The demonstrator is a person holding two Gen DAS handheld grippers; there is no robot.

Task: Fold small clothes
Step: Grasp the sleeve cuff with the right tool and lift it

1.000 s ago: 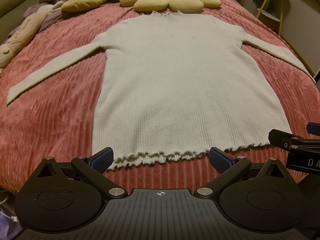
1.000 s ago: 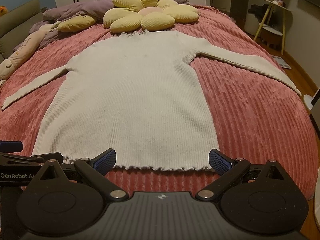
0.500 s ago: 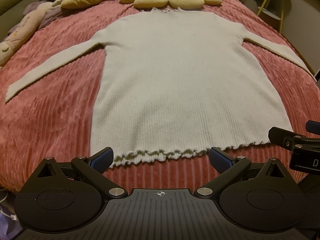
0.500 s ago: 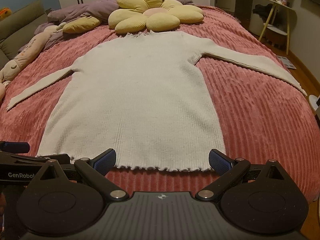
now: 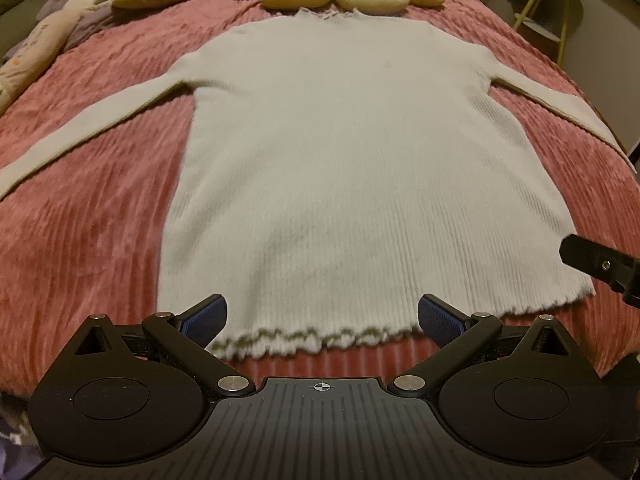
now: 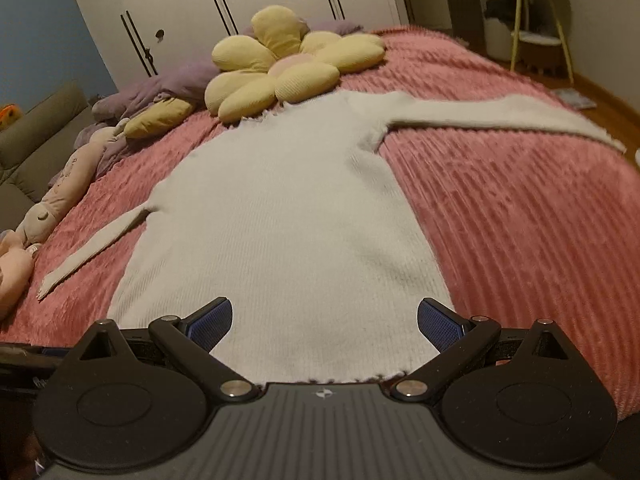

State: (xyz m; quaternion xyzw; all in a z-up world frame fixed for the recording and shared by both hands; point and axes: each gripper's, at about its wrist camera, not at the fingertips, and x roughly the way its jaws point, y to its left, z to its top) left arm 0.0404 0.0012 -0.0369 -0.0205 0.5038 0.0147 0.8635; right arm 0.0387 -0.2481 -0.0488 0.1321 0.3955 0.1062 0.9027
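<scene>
A pale ribbed long-sleeved sweater lies flat on the pink bedspread, sleeves spread out, frilled hem nearest me. It also shows in the right wrist view. My left gripper is open and empty, just above the hem's left half. My right gripper is open and empty over the hem's right part, with the hem edge under its body. Part of the right gripper shows at the right edge of the left wrist view.
A yellow flower cushion lies at the sweater's collar. Purple bedding and a pink plush toy lie along the bed's left side. A small side table stands at the far right, beyond the bed edge.
Both grippers have moved forward over the hem. The right gripper has also tilted and turned left, so the sweater now runs diagonally in its view. The jaws stay open.
</scene>
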